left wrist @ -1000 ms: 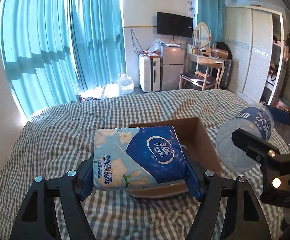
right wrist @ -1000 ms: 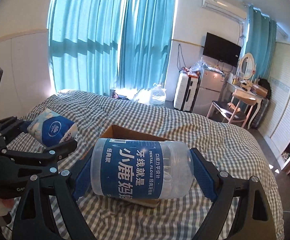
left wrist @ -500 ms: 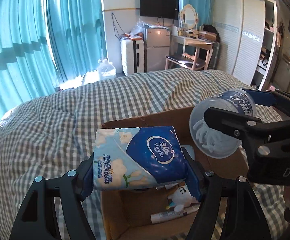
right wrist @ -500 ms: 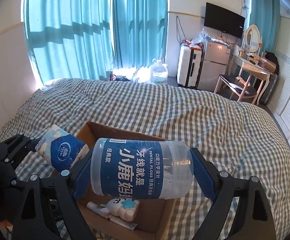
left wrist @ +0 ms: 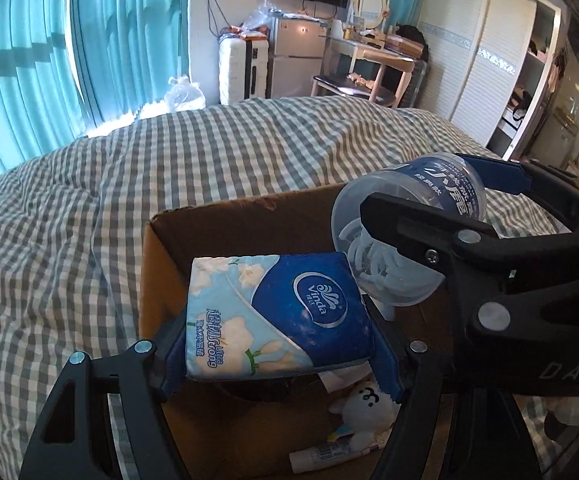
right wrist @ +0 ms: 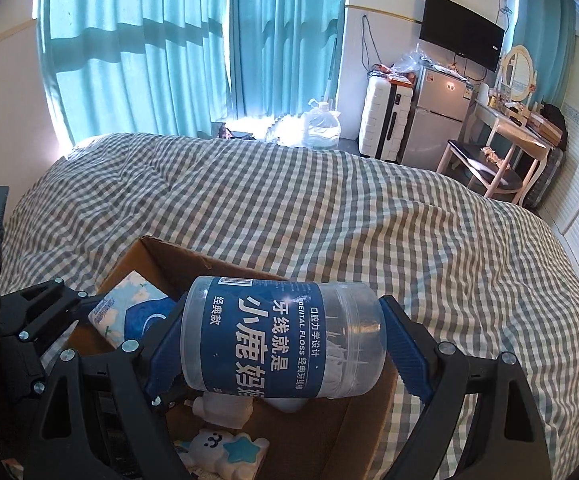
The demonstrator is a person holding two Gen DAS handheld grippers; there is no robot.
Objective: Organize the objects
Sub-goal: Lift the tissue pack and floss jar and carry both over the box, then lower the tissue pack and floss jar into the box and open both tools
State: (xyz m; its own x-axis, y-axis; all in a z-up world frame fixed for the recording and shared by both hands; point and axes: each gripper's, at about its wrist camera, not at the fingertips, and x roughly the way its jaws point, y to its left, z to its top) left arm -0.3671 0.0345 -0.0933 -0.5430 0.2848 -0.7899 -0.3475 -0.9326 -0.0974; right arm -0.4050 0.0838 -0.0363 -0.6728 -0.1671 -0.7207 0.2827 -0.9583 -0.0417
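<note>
My left gripper (left wrist: 279, 354) is shut on a blue-and-white tissue pack (left wrist: 277, 312), held over the left half of an open cardboard box (left wrist: 249, 220) on the bed. My right gripper (right wrist: 283, 350) is shut on a clear dental floss jar (right wrist: 281, 336) with a blue label, lying sideways between the pads. The jar (left wrist: 429, 200) hangs over the box's right side, just right of the tissue pack (right wrist: 129, 308) and close to it. The box (right wrist: 229, 270) holds a white bear toy (left wrist: 363, 404), a tube (left wrist: 329, 456) and a white plug (right wrist: 217, 408).
The box stands on a grey-and-white checked bedspread (left wrist: 69, 220) that stretches away on all sides. Beyond the bed are teal curtains (right wrist: 149, 60), a white suitcase (right wrist: 381, 120), a small fridge (right wrist: 437, 120), a chair (right wrist: 485, 168) and a wardrobe (left wrist: 485, 68).
Both grippers have come forward and down over the box with their loads still gripped. The box's inside, with the bear toy and tube, now shows below them.
</note>
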